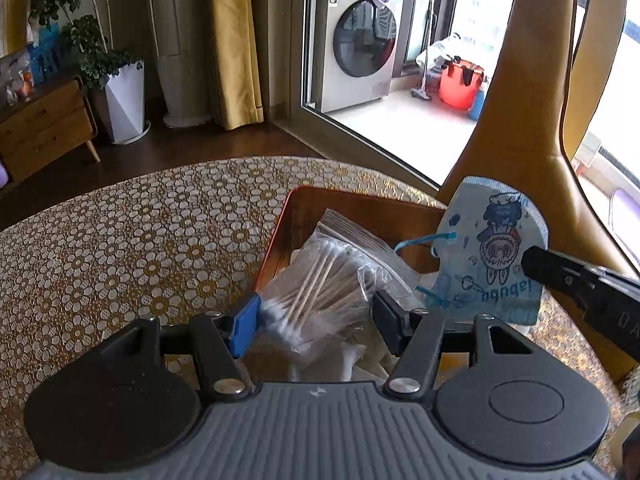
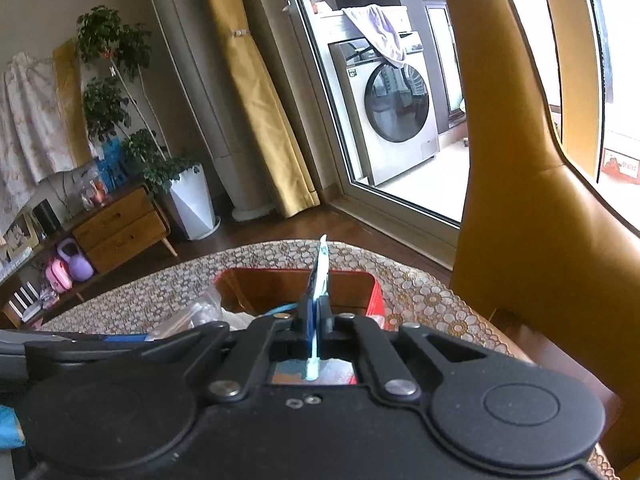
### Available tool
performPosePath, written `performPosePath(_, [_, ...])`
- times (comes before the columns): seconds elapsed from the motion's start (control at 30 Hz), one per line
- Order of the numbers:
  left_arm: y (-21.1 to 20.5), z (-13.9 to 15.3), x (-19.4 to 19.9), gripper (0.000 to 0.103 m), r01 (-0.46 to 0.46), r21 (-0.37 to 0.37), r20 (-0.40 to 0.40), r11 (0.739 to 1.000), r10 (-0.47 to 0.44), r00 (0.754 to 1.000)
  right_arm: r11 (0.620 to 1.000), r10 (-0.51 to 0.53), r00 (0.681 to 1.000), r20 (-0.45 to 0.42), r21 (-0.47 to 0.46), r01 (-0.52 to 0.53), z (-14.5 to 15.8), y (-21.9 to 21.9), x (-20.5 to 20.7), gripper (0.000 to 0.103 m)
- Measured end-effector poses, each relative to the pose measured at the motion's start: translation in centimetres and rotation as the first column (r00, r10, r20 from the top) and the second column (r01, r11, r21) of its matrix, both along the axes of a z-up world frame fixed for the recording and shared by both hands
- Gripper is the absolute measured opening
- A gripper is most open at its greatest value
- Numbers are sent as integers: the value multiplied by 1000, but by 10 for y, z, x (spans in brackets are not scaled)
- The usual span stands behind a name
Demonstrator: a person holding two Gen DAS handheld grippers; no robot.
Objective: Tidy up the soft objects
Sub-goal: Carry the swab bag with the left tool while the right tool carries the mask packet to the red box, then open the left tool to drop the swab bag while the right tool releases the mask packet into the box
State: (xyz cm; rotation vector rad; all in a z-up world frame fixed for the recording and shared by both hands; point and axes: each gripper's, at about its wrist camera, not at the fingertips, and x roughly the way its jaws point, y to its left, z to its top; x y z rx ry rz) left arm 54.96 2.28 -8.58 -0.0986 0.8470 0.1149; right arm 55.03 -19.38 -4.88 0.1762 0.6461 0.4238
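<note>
Two grippers are working over a brown wooden box with red rims (image 1: 360, 204) that is sitting on a table with a gold and white flower-lace cloth (image 1: 120, 240). The left gripper (image 1: 316, 312) is squeezing a clear zip bag of cotton swabs with wooden sticks (image 1: 320, 276) between its blue pad and its black pad, right above the box. Some white cloth is lying in the box just under that bag.

The right gripper (image 2: 316, 316) is clamped tight on a light blue face mask with a cartoon drawing (image 1: 492, 252). In the left wrist view the mask is hanging to the right of the left gripper, near the box's right edge. Its blue ear loop (image 1: 416, 240) is dangling toward the bag. In the right wrist view the mask (image 2: 320, 272) is standing thin and upright between the shut jaws, in front of the box's far wall.

A tall tan leather chair back (image 2: 540, 240) is standing close on the right of both grippers, crowding that side. To the left of the box, the cloth is lying bare and open.

Far ahead, a silver washing machine (image 1: 360, 40) is showing behind a glass door, with a red bucket (image 1: 460, 84) near it. A yellow curtain (image 1: 232, 40), a leafy plant in a white pot (image 1: 124, 100) and a wooden drawer cabinet (image 1: 44, 124) are standing to the left.
</note>
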Motion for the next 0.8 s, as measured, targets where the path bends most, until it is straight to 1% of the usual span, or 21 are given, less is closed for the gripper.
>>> performPosePath(0.1, [-2,-3,2,62,11,22,-11,1000,-10,1000,1000,-3,1000,-10,-31,3,-1,3,2,2])
performPosePath(0.37, [2,-6,1,64,7,4,-19,1000,-7,1000,991,24,999,28,-134,-20,3,13,-4,3])
performPosePath(0.43, [2,-4,0,71,6,-8,-13,1000,-6,1000,989,36,999,26,-145,-32,3,14,-4,3])
performPosePath(0.47, [4,-4,-1,72,7,-13,-10,1000,-7,1000,988,36,999,23,-149,-32,3,14,-3,3])
performPosePath(0.6, [4,0,-4,74,12,-29,4,999,-12,1000,990,33,999,11,-140,-31,3,11,0,3])
performPosePath(0.8, [8,10,-11,75,8,-68,28,998,-6,1000,989,31,999,19,-148,-28,5,10,-1,3])
